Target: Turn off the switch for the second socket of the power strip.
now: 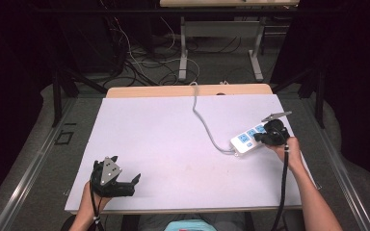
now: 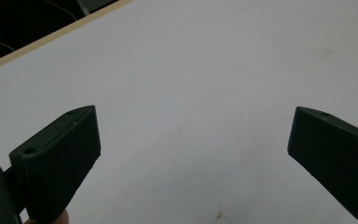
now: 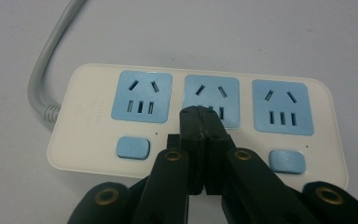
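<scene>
Near the right edge of the tabletop point(image 1: 173, 144), we are seeing a white power strip point(image 1: 250, 138) lying flat, with its grey cord point(image 1: 204, 122) running toward the far edge. We are holding the right gripper point(image 1: 271, 134) over the strip with its jaws pressed together; in the right gripper view the closed tips point(image 3: 200, 122) are sitting over the middle blue socket point(image 3: 211, 99) (whether they are touching it, we cannot tell). Near the front-left corner, we are holding the left gripper point(image 1: 125, 179) low over bare tabletop, its jaws standing wide apart and holding nothing.
</scene>
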Motion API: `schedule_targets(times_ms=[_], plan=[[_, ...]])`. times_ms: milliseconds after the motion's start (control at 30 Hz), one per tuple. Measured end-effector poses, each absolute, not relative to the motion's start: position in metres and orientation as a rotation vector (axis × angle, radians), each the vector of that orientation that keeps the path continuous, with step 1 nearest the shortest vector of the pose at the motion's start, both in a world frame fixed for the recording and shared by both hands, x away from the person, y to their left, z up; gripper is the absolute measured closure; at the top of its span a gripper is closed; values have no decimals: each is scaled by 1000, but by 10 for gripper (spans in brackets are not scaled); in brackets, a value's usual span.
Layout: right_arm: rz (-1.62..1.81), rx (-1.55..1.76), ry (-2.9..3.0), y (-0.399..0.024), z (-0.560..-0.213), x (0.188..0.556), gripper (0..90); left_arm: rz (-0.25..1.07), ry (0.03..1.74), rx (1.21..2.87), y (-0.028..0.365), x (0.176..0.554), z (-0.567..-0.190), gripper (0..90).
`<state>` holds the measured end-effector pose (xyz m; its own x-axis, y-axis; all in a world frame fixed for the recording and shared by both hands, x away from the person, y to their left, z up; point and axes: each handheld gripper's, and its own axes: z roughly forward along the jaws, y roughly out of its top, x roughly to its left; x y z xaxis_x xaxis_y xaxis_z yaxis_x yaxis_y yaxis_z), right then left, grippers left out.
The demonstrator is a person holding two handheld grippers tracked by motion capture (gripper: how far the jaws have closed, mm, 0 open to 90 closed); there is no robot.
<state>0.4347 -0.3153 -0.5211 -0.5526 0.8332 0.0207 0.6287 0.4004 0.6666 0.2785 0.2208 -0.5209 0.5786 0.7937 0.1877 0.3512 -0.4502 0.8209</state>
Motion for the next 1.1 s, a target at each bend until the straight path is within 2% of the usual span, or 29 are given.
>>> schedule_targets(times_ms=[367, 567, 700, 867, 933, 1000, 1100], plan=[[897, 1230, 2329, -312, -515, 431, 878, 740, 908, 2045, 221, 278, -521, 24], [925, 1216, 2320, -309, -508, 427, 793, 737, 907, 2052, 222, 278, -520, 24], [946, 1214, 2319, -308, -505, 426, 629, 739, 907, 2052, 222, 277, -520, 24], [973, 1241, 2324, -307, -501, 423, 331, 739, 906, 2054, 221, 277, -520, 23], [975, 1226, 2333, -308, -501, 423, 238, 740, 906, 2056, 221, 277, -520, 24], [997, 1241, 2330, -306, -500, 421, 166, 739, 905, 2055, 222, 277, -520, 24], [1018, 1229, 2326, -306, -498, 419, 113, 739, 908, 2055, 222, 277, -520, 23]])
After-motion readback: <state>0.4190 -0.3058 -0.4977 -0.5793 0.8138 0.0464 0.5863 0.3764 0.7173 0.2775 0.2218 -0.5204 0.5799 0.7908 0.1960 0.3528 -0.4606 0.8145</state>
